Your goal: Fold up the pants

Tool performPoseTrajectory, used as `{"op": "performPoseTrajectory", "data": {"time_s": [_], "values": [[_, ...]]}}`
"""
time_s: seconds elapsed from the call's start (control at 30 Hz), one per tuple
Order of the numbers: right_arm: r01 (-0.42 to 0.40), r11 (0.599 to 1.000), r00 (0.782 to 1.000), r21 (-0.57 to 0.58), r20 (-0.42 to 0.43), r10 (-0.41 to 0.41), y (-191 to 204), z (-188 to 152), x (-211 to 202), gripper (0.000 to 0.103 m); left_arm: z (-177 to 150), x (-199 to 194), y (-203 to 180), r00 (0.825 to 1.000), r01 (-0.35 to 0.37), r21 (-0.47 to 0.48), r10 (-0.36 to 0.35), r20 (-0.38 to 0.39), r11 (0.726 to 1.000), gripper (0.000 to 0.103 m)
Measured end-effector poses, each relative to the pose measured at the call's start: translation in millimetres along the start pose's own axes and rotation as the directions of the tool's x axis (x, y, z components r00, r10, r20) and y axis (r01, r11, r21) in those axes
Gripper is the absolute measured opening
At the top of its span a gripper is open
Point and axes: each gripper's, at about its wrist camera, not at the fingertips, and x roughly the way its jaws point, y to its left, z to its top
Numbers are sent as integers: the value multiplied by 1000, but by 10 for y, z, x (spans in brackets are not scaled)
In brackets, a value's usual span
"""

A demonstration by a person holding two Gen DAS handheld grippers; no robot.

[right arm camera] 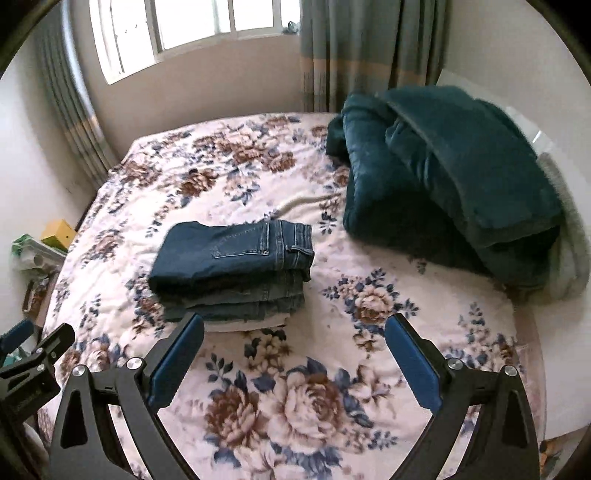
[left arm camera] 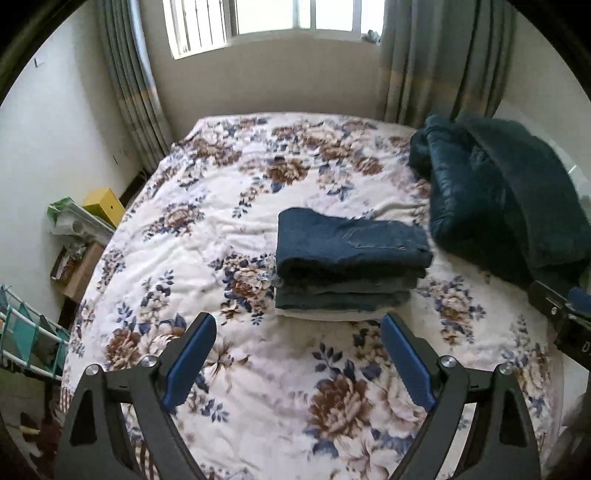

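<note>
Floral plush bedspread (left arm camera: 236, 229) bears folded denim pants (left arm camera: 351, 247).

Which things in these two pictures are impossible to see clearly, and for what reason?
- White layer under the folded jeans, left wrist view: covered by the stack, so what it is stays unknown.
- Right gripper in the left wrist view: cut off by the frame edge.
- Items on the shelf, right wrist view: too small and blurred.
- Teal blanket: its far side is hidden by its own bulk.

A home bedroom. A bed (left arm camera: 184, 258) with a floral cover fills it. Long curtains (left arm camera: 125, 85) flank a window (left arm camera: 273, 18).
</note>
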Motion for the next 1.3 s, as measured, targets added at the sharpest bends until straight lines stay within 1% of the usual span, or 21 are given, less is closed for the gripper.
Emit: {"op": "performPoseTrajectory", "data": {"time_s": [0.13, 0.23, 0.3, 0.43, 0.53, 0.7, 0.87, 1.0, 1.03, 1.07, 1.17, 1.23, 1.3], "values": [[-13, 1000, 998, -9, 58, 13, -54, -93, -819, 100, -84, -620, -63, 999, -10, 21, 9, 50, 1000, 91], [-31, 999, 995, -19, 98, 32, -148, -195, -1371, 100, -136, -1105, -79, 997, -28, 11, 27, 78, 1000, 91], [-39, 998, 991, -44, 124, 44, -153, -256, -1763, 100, -185, -1395, -91, 994, -20, 6, 19, 103, 1000, 91], [-68, 994, 985, -83, 150, 80, -200, -377, -2375, 100, -293, -1910, -171, 988, -20, 6, 19, 151, 1000, 91], [-75, 991, 977, -110, 190, 95, -253, -471, -2857, 100, -367, -2218, -223, 983, -28, 6, 27, 184, 1000, 91], [-103, 987, 966, -121, 223, 128, -330, -620, -3434, 100, -461, -2563, -257, 975, -18, -13, 20, 221, 1000, 91], [-114, 984, 957, -140, 251, 147, -328, -751, -3833, 100, -514, -2769, -199, 969, -18, -42, 28, 246, 999, 91], [-116, 983, 953, -143, 261, 151, -336, -766, -3968, 100, -517, -2771, -155, 964, -29, -61, 44, 260, 998, 91], [-112, 983, 952, -144, 267, 148, -344, -742, -3961, 101, -504, -2737, -144, 965, -33, -65, 49, 259, 997, 95], [-106, 984, 951, -141, 274, 142, -351, -715, -3953, 103, -496, -2712, -150, 966, -36, -66, 52, 254, 997, 103], [-85, 988, 950, -126, 289, 118, -376, -610, -3845, 103, -451, -2607, -145, 966, -45, -66, 61, 251, 997, 103], [-74, 990, 953, -118, 286, 106, -382, -542, -3736, 103, -416, -2516, -148, 963, -52, -69, 68, 260, 996, 103], [-66, 992, 956, -107, 279, 94, -390, -472, -3603, 103, -388, -2435, -171, 965, -58, -65, 72, 251, 996, 103]]}}
